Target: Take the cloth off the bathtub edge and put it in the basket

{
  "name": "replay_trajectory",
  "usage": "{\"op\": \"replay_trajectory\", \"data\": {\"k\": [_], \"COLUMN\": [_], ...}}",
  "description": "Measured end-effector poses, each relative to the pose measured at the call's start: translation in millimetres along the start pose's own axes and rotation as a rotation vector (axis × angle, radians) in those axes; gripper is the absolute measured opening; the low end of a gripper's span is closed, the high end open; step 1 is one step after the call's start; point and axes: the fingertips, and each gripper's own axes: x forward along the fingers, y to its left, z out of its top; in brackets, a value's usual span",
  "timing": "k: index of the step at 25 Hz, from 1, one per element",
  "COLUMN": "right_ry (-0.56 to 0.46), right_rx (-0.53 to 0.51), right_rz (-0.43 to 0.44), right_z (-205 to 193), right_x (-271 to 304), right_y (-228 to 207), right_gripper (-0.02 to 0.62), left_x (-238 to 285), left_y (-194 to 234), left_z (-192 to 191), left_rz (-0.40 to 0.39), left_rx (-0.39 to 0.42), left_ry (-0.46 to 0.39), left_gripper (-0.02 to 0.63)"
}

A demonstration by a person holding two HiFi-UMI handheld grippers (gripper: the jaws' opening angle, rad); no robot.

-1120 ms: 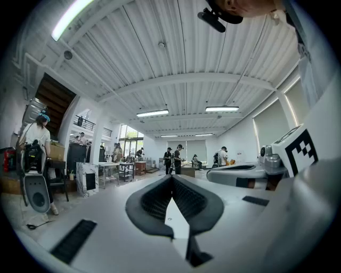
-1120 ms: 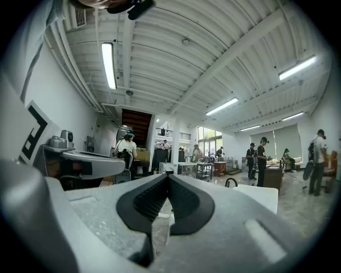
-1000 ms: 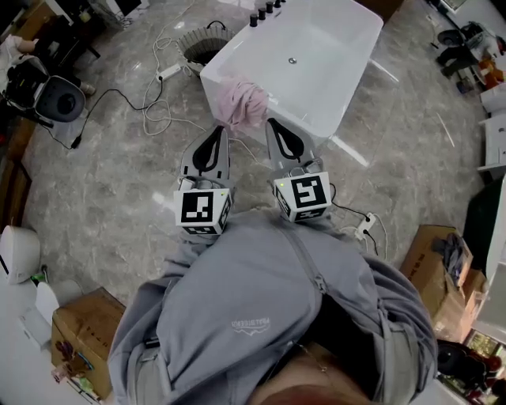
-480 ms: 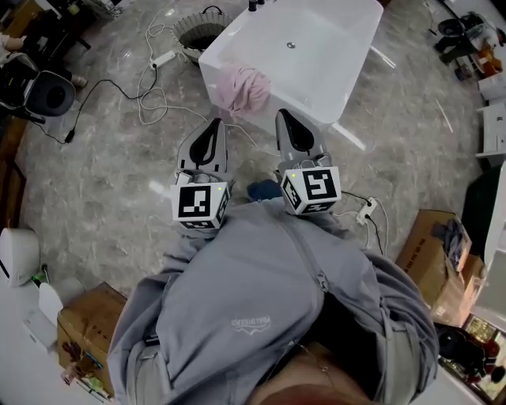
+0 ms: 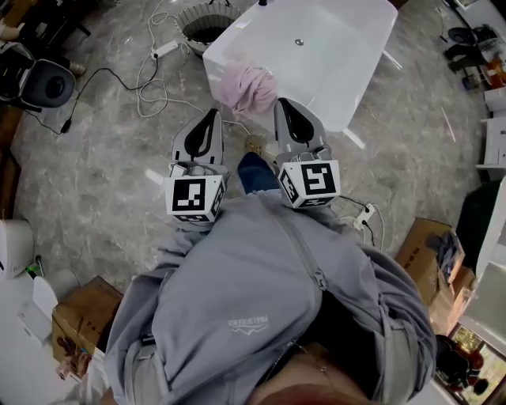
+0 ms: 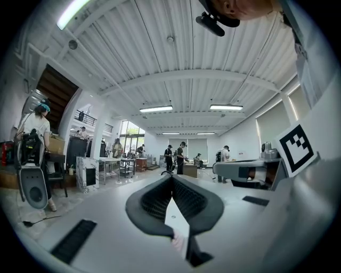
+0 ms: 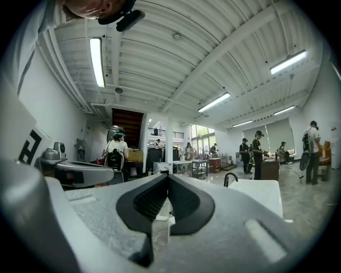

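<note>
A crumpled pink cloth (image 5: 247, 85) hangs over the near edge of the white bathtub (image 5: 332, 59). Beyond the tub's left corner stands a round woven basket (image 5: 202, 17). My left gripper (image 5: 210, 115) is held up in front of me, short of the cloth and slightly left of it, shut and empty. Just right of the cloth, my right gripper (image 5: 282, 103) points at the tub's front wall, also shut and empty. In the left gripper view the jaws (image 6: 171, 176) meet, as they do in the right gripper view (image 7: 168, 175), where the tub (image 7: 261, 194) shows at right.
White and black cables (image 5: 150, 87) trail over the marble floor left of the tub, and a power strip (image 5: 365, 224) lies at right. Cardboard boxes (image 5: 79, 316) (image 5: 431, 253) stand on either side of me. My blue-trousered leg (image 5: 254, 172) is between the grippers. Several people stand far off.
I have stepped closer to the tub, and both shut grippers have moved forward with me. My leg now shows between them. The cloth has not moved.
</note>
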Motion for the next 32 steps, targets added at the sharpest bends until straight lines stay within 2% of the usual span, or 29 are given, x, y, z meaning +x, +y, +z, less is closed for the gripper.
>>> {"op": "replay_trajectory", "data": {"k": [8, 16, 25, 32], "right_ry": [0.02, 0.076, 0.098, 0.092], "right_rx": [-0.036, -0.041, -0.022, -0.009], "right_rz": [0.004, 0.023, 0.053, 0.083], "right_z": [7.2, -11.0, -24.2, -26.0], "right_x": [94.5, 180.5, 242.1, 271.3], "right_y": [-59.6, -109.7, -153.9, -168.4], "right_gripper": [0.005, 0.005, 0.005, 0.005], "left_x": [100.7, 192.5, 262.7, 291.6], "left_y": [38.1, 64.8, 81.1, 86.5], "left_z": [15.1, 11.0, 5.6, 11.7], "left_rz": [0.009, 0.01, 0.034, 0.042], "left_rx": [-0.003, -0.005, -0.007, 0.007], "left_ry": [-0.013, -0.009, 0.015, 0.009], "left_gripper": [0.006, 0.006, 0.006, 0.006]}}
